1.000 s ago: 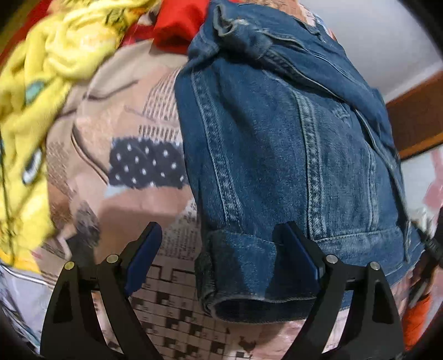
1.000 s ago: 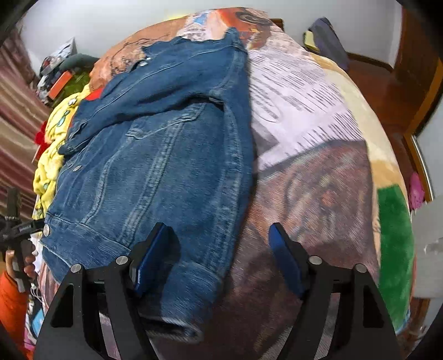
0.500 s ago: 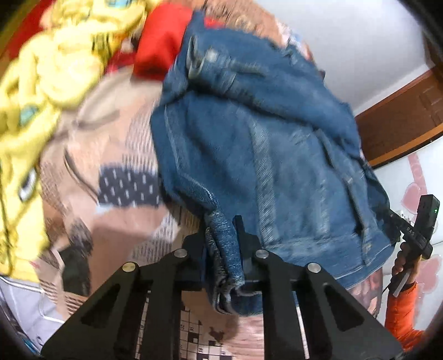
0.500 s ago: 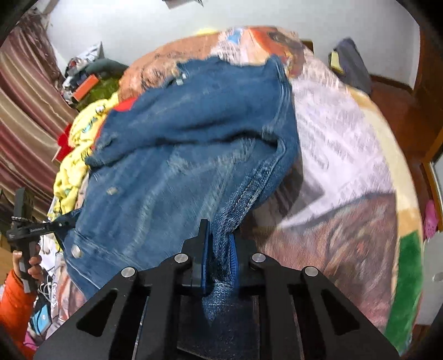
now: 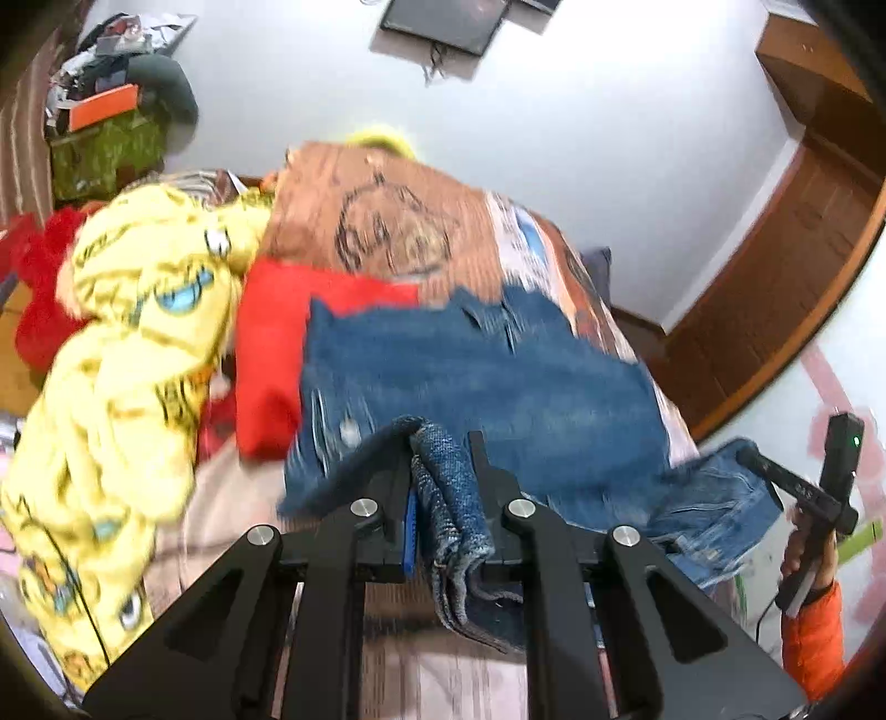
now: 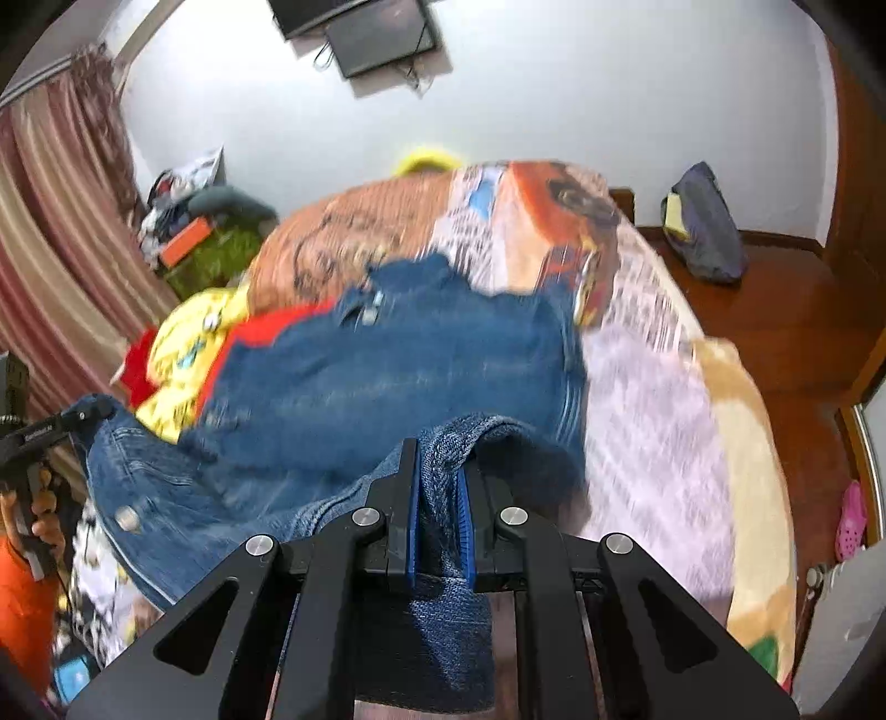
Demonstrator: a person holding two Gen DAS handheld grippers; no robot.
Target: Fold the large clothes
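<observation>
A blue denim jacket [image 5: 476,382] lies on a bed with a patterned bedspread [image 5: 382,221]; it also shows in the right wrist view [image 6: 387,376]. My left gripper [image 5: 440,448] is shut on a bunched fold of the jacket's near edge. My right gripper [image 6: 440,459] is shut on another fold of that edge. Both hold the denim lifted above the bed, with the far part of the jacket still resting on the bedspread [image 6: 653,387]. The lifted hem hangs between the two grippers.
A yellow printed garment [image 5: 138,354] and a red garment [image 5: 271,343] lie left of the jacket. Cluttered boxes [image 5: 105,133] stand far left. A dark bag [image 6: 703,227] sits on the wooden floor far right. A screen [image 6: 365,27] hangs on the wall.
Both grippers, open around the jacket's near edge a second ago, closed on it and have lifted it up and away from the bed, so the views now tilt toward the wall.
</observation>
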